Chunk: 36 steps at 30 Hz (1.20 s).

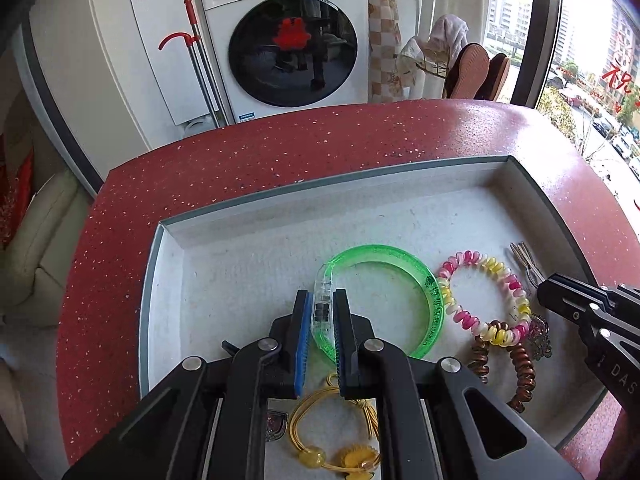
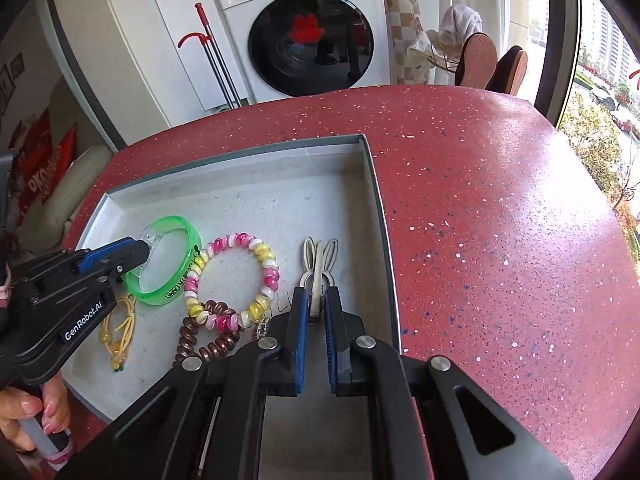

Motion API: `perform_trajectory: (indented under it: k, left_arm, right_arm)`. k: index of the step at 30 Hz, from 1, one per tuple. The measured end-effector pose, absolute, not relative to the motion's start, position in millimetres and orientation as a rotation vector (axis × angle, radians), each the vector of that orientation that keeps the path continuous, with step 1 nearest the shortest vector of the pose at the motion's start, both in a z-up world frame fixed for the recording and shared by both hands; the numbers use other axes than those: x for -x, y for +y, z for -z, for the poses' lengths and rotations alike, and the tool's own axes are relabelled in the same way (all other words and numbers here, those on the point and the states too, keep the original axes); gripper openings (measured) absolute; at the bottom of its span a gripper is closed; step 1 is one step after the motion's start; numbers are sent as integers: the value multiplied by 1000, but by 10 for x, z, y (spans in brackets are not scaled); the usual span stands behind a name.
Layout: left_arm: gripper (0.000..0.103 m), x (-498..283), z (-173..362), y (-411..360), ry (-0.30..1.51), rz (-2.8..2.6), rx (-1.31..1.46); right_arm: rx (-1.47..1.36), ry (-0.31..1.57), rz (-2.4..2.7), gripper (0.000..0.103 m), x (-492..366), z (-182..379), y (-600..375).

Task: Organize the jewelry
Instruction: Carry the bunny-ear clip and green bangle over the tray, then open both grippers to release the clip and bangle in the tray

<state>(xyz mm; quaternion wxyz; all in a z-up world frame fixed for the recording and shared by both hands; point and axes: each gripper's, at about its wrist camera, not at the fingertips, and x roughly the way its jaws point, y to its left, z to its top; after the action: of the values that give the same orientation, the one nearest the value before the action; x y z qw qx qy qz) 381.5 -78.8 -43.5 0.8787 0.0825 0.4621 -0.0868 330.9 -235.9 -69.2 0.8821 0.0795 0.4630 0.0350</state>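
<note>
red speckled counter (image 2: 500, 220) by washing machine (image 1: 280, 40); left gripper (image 1: 323, 312) clamped on green bangle (image 1: 400, 256), right gripper (image 2: 316, 308) on rabbit clip (image 2: 318, 264)

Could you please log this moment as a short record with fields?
surface: red speckled table
container: grey tray, open
left gripper: shut on the clear clasp of the green bangle
right gripper: shut on the rabbit-ear clip
beside the bangle: pink-yellow coil band, overlapping the brown coil band
near edge of tray: yellow hair tie
also in tray: small charm, partly hidden
background: washing machine
</note>
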Motion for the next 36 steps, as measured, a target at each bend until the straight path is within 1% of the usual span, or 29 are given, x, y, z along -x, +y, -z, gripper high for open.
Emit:
perform_trajectory:
  k: [7,8,9,10,11,12,16,21,36]
  left_arm:
    - [29,-3751,383,-773,935,173,-178]
    - [29,-3733,359,-769,926,173,-179]
    - [29,-3712,335,-764,914,174,-180]
    - [29,-3691,310,-761,904,174,-182]
    - [29,-3669,286,-759,895,174,-184]
    - [29,-3646,269,-750,889,175,-182]
    - [29,-3574,189,-713,889,178,-153]
    - [29,-3461,67,-686,878,185,-140]
    - [29,-2926,-223,-438,845,195,-85]
  right_arm:
    - [-212,962,-96,11,-3285,651,-2371]
    - [-225,956,-101,15,-3270,633,-2376]
    - [-238,949,-108,23,-3253,612,-2380]
    - [-250,941,-113,28,-3232,588,-2384]
    - [-259,932,-115,40,-3208,564,-2385]
    - [-264,923,-115,44,-3180,536,-2383]
    - [-278,903,-122,44,-3063,433,-2348]
    - [-280,887,-131,48,-2883,311,-2294]
    - [-270,884,-141,48,-2250,118,-2150]
